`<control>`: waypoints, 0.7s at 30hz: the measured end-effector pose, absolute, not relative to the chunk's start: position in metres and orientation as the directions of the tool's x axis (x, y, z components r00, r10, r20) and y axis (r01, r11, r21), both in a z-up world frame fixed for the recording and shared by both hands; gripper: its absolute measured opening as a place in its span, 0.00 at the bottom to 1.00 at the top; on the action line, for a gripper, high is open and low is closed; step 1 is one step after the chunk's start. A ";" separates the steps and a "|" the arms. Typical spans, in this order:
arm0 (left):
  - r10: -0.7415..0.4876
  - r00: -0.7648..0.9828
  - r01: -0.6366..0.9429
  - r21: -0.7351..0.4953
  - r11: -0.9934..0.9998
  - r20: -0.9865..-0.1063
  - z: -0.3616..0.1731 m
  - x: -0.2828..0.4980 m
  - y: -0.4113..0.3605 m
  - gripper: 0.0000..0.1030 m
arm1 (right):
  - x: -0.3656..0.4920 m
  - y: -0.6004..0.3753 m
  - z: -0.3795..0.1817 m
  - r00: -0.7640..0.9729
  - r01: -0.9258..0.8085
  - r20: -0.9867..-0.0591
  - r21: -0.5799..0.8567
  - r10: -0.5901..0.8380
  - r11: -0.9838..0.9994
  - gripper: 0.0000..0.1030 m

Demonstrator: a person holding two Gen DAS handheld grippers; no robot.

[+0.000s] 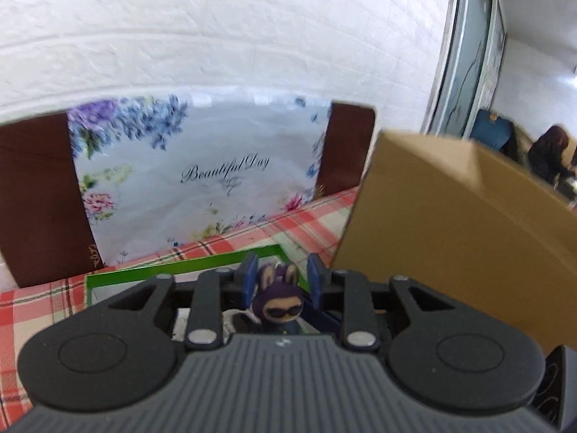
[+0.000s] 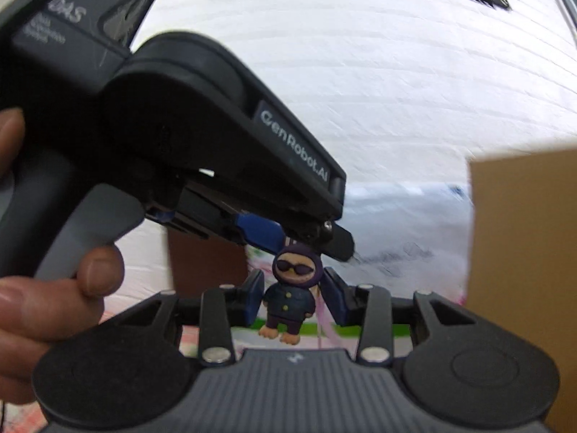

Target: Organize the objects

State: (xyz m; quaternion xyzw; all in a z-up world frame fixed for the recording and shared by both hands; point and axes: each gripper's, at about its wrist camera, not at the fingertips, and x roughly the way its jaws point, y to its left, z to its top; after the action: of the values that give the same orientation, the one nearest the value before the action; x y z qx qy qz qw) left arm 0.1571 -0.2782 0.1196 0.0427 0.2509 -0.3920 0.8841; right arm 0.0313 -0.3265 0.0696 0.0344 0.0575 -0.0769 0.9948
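A small figurine [image 1: 279,297] in a dark purple bunny hood with sunglasses hangs between the two grippers. In the left wrist view its ears sit between the blue pads of my left gripper [image 1: 279,279], which is shut on its head. In the right wrist view the left gripper [image 2: 288,236] comes in from the upper left and holds the figurine [image 2: 290,288] by the top. My right gripper [image 2: 294,297] has its blue pads on either side of the figurine's body with small gaps showing.
A cardboard box [image 1: 450,223] stands close on the right, also in the right wrist view [image 2: 523,270]. A green-edged tray [image 1: 180,269] lies on the red plaid tablecloth [image 1: 288,223]. A floral "Beautiful Day" bag [image 1: 194,176] leans on a brown chair back [image 1: 36,202] by the white brick wall.
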 end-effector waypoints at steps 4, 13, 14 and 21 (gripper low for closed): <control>-0.618 0.558 0.685 -0.114 0.720 -0.554 0.088 0.174 -0.287 0.36 | 0.056 -0.345 0.030 0.949 0.220 -0.248 0.085 -0.193 0.972 0.57; -0.585 0.604 0.589 -0.191 0.785 -0.542 0.087 0.182 -0.228 0.39 | 0.042 -0.347 0.004 0.933 0.277 -0.278 0.150 -0.229 0.949 0.61; -0.576 0.619 0.577 -0.189 0.795 -0.534 0.087 0.179 -0.218 0.41 | 0.045 -0.352 0.006 0.934 0.277 -0.275 0.158 -0.227 0.948 0.61; -0.418 0.714 0.378 -0.194 0.905 -0.562 0.069 0.184 -0.118 0.43 | 0.030 -0.315 0.030 0.964 0.162 -0.238 0.175 -0.118 0.971 0.62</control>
State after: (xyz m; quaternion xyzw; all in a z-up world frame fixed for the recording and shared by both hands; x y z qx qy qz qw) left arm 0.1838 -0.1180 0.0690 -0.0323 0.3110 -0.2153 0.9251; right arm 0.0304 -0.3153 0.0299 0.0968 0.1137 -0.0710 0.9862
